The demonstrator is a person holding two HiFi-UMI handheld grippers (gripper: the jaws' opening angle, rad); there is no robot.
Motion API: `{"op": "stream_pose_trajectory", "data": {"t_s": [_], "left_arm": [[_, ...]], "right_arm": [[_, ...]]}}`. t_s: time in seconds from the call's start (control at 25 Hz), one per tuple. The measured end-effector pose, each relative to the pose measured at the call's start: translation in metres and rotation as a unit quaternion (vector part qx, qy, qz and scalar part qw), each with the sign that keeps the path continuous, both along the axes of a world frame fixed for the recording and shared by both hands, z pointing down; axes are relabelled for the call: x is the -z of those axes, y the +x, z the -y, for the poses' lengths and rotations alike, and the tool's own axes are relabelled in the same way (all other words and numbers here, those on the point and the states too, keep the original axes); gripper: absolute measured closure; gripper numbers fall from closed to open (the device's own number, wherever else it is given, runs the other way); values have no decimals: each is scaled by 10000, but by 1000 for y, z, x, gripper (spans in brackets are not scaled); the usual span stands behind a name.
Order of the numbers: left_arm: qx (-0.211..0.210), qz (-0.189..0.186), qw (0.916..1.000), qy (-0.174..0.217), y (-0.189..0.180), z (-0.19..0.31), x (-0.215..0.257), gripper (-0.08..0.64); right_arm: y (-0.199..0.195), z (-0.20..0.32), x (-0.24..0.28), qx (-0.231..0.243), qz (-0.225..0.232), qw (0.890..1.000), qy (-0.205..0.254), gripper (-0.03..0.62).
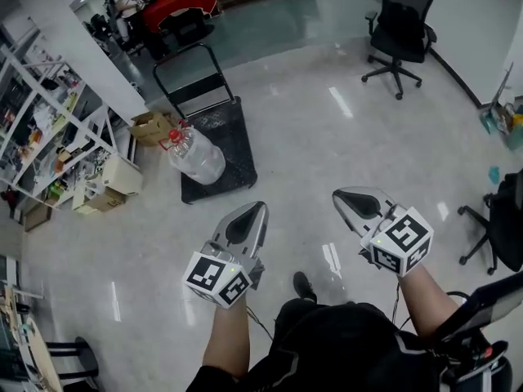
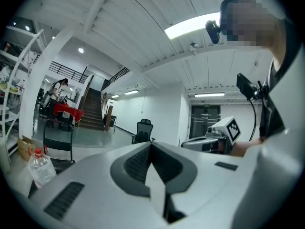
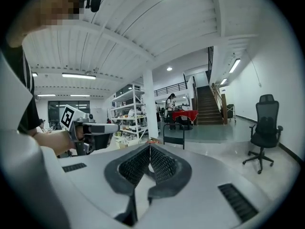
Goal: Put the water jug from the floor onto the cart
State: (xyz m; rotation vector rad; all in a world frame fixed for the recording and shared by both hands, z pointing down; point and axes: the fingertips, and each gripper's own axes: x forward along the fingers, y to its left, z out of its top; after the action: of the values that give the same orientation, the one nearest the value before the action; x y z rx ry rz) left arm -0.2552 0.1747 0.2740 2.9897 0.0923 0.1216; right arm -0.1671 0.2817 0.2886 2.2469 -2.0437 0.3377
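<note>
Currently I have both grippers held out in front of me, well short of the cart [image 1: 219, 141], which is a black flat platform with an upright push handle at its far end. The left gripper [image 1: 254, 211] has its jaws pressed together with nothing between them, and its own view shows the ribbed pads meeting along one seam. The right gripper [image 1: 343, 195] is likewise closed and empty, out to the right of the cart and nearer to me.

The water jug [image 1: 195, 154], clear with a red cap, sits at the cart's left edge, its cap tilted away from the deck. From the head view I cannot tell whether it rests on the deck or on the floor just beside it. A cardboard box [image 1: 150, 126] lies just left of the cart's handle end, with white shelving [image 1: 51, 125] further left. A black office chair [image 1: 398, 29] stands well to the cart's right.
</note>
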Motion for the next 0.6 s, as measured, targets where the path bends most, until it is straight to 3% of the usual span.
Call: {"op": "stream_pose_trajectory", "data": {"t_s": [0.24,0.4,0.6], "left_arm": [[215,89,9996,151,-31,-96,8,558],[477,395,9979,167,-58,-162,3,558],[479,529,9970,295,-95,-204,10,558]], "right_arm": [[-30,-107,-3,38,54,9999,103,589],[-43,-179,-13,-6,222,9997,138,588],[-74,-215,-7,27,216,9994,259,588]]}}
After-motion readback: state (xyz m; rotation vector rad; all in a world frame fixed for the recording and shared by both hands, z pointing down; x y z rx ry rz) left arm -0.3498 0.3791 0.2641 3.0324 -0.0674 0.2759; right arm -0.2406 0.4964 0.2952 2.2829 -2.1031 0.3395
